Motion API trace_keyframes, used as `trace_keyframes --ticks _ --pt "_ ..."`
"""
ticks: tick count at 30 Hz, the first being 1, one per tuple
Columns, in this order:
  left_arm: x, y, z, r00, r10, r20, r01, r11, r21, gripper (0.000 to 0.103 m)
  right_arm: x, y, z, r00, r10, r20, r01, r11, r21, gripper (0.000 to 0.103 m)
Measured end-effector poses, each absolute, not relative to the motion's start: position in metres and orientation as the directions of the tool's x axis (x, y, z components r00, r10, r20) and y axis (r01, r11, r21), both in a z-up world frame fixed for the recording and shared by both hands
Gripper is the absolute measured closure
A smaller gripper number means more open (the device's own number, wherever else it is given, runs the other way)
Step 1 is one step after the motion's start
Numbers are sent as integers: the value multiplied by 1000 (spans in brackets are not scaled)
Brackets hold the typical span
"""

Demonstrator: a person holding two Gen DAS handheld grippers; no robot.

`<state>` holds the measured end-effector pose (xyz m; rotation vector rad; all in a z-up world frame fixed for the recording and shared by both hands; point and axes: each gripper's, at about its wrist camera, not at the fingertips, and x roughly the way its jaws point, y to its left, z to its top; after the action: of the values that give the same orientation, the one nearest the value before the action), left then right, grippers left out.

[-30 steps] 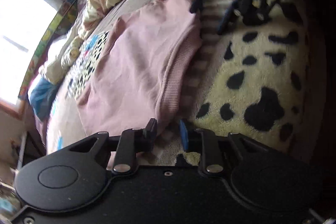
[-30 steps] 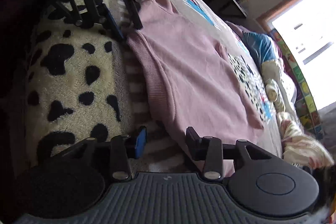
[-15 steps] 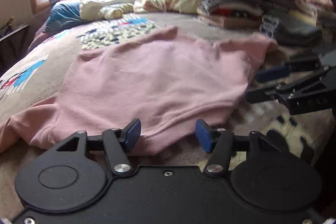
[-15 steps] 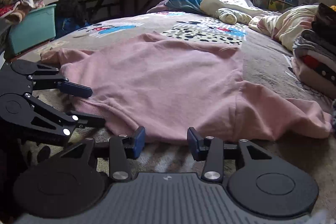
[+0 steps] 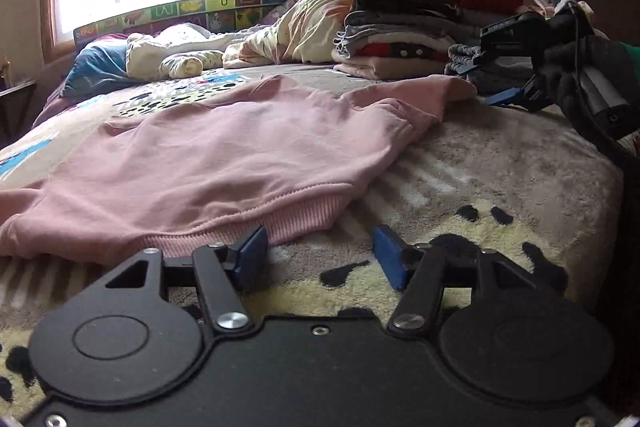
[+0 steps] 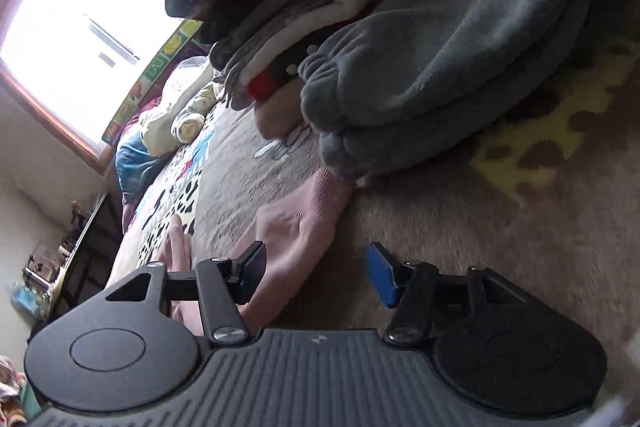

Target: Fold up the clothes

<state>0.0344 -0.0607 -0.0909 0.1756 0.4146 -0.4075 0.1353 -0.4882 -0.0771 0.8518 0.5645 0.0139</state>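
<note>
Folded clothes pile (image 5: 400,39) behind sweatshirt (image 5: 240,147)

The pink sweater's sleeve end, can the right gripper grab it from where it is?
Probably yes. The right gripper is opening right at the pink sweater's sleeve cuff, with only bare blanket around; nothing blocks it.

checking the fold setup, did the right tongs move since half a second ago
Yes. The right tongs swung right, away from the pink sweatshirt's hem to its sleeve cuff beside the grey fleece; they are opening.

Both wrist views sit low over the bed (image 5: 500,163), sharing the pink sweatshirt (image 5: 224,155); the right view is rolled sideways.
</note>
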Motion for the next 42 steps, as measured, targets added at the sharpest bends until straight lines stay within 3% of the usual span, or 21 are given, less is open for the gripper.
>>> trace_keyframes --ticks 4,6,7,9,10,11,12,13,15,16,17,22,24,30,31,33,35,42 --pt "35 -61 -92 836 -348 -424 416 906 77 44 168 -488 -78 838 256 -482 204 672 712 42" --pt "35 -62 -92 836 -348 -425 415 907 74 44 177 -475 -71 818 286 -498 144 738 659 82" --pt "35 -62 -92 836 -348 -425 414 907 72 44 176 -469 -63 829 272 -488 113 773 624 91" --pt "35 -62 -93 836 -348 -425 413 908 69 44 165 -463 -44 890 246 -384 18 822 569 91" --pt "35 -62 -93 836 -348 -425 413 908 67 44 167 -461 -41 885 238 -399 14 845 534 89" --pt "35 -62 -93 836 -348 -425 412 909 66 44 174 -461 -46 850 236 -470 50 854 518 74" --pt "35 -63 -94 836 -348 -425 412 909 64 44 179 -466 -54 810 243 -534 99 841 532 49" --pt "35 -63 -94 835 -349 -425 411 909 63 44 174 -475 -61 800 247 -546 148 802 579 46" --pt "35 -62 -93 835 -349 -427 410 910 58 44 140 -495 -71 860 218 -461 188 705 684 42" --pt "35 -62 -93 834 -349 -427 409 911 56 44 120 -506 -75 888 166 -428 225 655 721 37" --pt "35 -62 -93 834 -349 -428 408 911 53 44 105 -516 -81 904 110 -413 268 607 748 25" --pt "34 -61 -93 834 -349 -428 407 912 50 44 97 -563 -95 928 -1 -371 335 433 837 20" --pt "34 -61 -93 833 -347 -430 406 912 51 43 117 -572 -89 919 -33 -393 362 463 809 13" --pt "33 -62 -92 834 -341 -434 400 915 51 42 182 -595 -88 894 -99 -437 430 459 777 12" --pt "33 -62 -92 834 -342 -434 401 915 50 42 192 -595 -88 896 -95 -433 425 459 780 15" --pt "34 -62 -92 833 -343 -433 402 914 49 40 204 -601 -97 918 -59 -391 381 401 833 59" --pt "34 -62 -93 833 -345 -433 403 914 48 39 215 -605 -102 940 -31 -339 326 369 870 61" --pt "33 -61 -92 832 -347 -434 404 914 45 39 228 -586 -30 987 12 -160 120 608 785 65"
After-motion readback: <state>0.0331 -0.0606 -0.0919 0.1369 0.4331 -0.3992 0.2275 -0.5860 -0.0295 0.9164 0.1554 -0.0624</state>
